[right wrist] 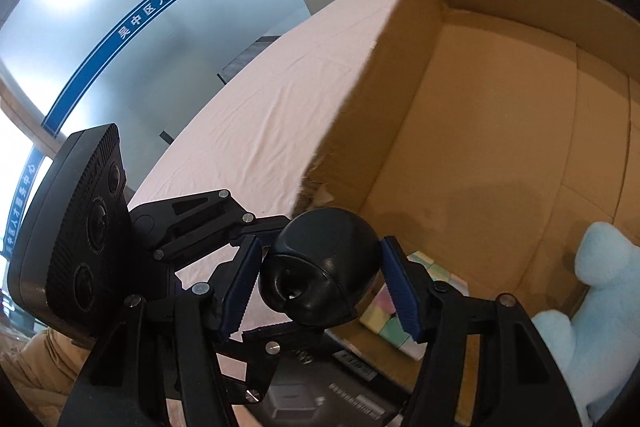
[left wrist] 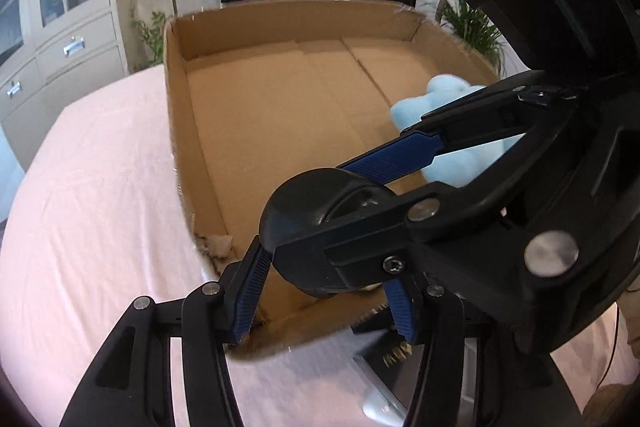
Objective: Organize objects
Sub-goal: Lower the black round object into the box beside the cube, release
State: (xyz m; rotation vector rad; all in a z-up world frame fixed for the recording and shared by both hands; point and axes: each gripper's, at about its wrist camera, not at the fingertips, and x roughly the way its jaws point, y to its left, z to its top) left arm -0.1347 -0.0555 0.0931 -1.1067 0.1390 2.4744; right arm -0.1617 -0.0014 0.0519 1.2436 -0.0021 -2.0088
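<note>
held: black rounded object [right wrist: 320, 267], dome-shaped, hollow end facing my right camera
left gripper [left wrist: 324, 291]: pinching it, blue pads on both flanks
right gripper [right wrist: 320, 285]: also clamped on it, pads on opposite sides; both claws share one load
position: above the near corner of the cardboard box [left wrist: 176, 131], partly over the rim
direction: box floor lies ahead and below both claws; object's axis runs roughly toward me
box contents: light blue plush toy [right wrist: 592, 307] at right, pastel block [right wrist: 392, 323] just behind the object
nearer hand: neither, judged equal
table: pink cloth [left wrist: 88, 195]
next, my guess: carry forward past the rim, lower onto bare cardboard left of the plush
</note>
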